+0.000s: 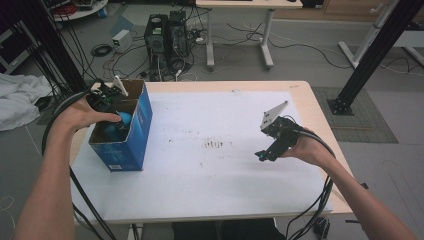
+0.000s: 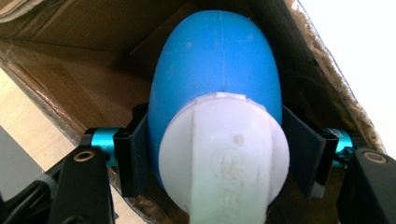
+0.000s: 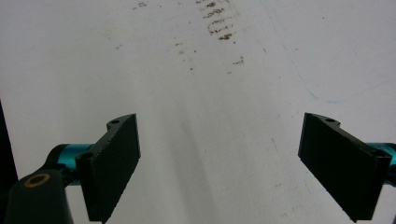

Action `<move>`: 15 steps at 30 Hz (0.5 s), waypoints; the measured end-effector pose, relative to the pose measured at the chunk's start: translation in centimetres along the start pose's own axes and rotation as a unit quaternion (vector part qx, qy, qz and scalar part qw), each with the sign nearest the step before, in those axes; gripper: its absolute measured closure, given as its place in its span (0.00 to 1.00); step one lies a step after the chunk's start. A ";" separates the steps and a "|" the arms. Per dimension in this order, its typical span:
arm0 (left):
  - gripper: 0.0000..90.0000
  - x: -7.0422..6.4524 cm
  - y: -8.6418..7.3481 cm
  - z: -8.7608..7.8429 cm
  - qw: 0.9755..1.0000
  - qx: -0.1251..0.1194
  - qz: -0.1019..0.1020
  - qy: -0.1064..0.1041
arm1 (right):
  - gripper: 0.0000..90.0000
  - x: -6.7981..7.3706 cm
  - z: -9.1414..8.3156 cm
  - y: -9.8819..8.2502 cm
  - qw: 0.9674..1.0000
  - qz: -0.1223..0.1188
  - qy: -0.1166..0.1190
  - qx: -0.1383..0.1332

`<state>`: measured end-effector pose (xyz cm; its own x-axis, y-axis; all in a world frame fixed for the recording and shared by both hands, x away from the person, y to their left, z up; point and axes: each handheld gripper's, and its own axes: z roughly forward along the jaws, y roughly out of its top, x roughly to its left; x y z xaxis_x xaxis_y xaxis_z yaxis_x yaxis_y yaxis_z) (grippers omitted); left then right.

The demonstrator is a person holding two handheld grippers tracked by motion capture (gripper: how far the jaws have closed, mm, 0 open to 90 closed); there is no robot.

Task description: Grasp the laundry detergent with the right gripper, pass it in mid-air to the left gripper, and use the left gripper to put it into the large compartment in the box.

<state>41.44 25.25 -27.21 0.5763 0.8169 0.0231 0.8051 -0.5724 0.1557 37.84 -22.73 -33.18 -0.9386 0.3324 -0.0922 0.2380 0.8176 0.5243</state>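
The left hand-held gripper (image 1: 119, 122) is inside the open blue box (image 1: 142, 125) at the desk's (image 1: 300, 95) left edge. The blue-and-white bottle (image 2: 217, 107) lies between its partly spread jaws, long axis pointing into the box; contact cannot be confirmed. The right hand-held gripper (image 3: 219, 163), wide open and empty, hovers well right of the box.

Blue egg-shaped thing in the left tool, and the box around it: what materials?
Blue egg-shaped thing: looks like smooth moulded plastic, semi-gloss, with a faint seam line along it; its white cap has raised lettering, also plastic by the look. Box: corrugated cardboard, brown and matte inside with ragged fibrous edges, printed blue outside.
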 end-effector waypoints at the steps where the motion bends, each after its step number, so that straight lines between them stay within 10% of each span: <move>1: 0.37 0.0 0.0 0.0 1.000 0.000 0.000 0.000 | 0.13 0.0 0.0 0.0 1.000 0.000 0.000 0.000; 15: 0.37 -0.2 0.1 -0.2 1.000 0.006 -0.002 -0.003 | 0.13 -0.1 -0.1 -0.1 1.000 0.000 0.000 0.001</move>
<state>41.42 25.04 -26.95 0.5738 0.8188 0.0168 0.8091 -0.5699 0.1432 37.85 -22.88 -33.15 -0.9384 0.3328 -0.0923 0.2387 0.8181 0.5231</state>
